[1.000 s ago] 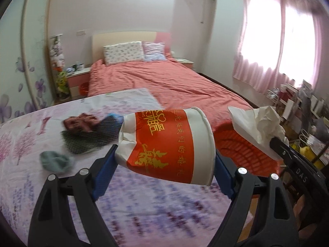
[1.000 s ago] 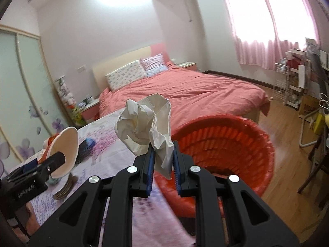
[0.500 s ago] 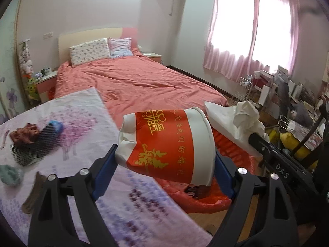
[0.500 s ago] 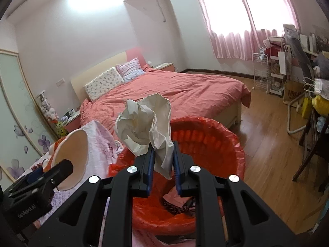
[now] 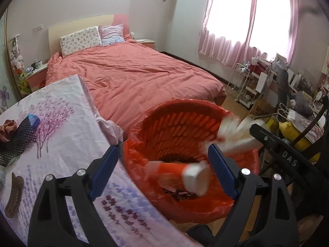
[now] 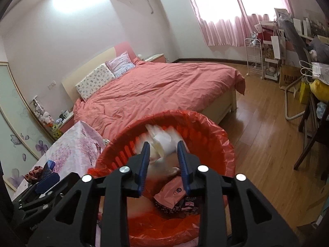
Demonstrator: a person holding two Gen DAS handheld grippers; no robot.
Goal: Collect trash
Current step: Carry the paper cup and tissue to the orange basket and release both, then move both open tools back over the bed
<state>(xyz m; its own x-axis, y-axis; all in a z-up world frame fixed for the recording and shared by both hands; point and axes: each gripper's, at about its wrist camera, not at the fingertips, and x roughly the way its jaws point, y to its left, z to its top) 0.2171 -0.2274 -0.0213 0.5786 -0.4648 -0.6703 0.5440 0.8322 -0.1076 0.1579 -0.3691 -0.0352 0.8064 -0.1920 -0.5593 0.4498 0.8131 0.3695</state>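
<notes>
Both jaws have just been opening: the left gripper (image 5: pixel 162 169) has released the cup (image 5: pixel 185 174), the right gripper (image 6: pixel 163 160) the tissue (image 6: pixel 161 142), both blurred, falling into the bin (image 5: pixel 181 113) below; the light tissue might catch its rim

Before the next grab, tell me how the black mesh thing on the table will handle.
The black mesh piece probably goes floppy: it lies flat and rumpled on the cloth-covered table. Likely light, being open netting. It might snag the tongs.
</notes>
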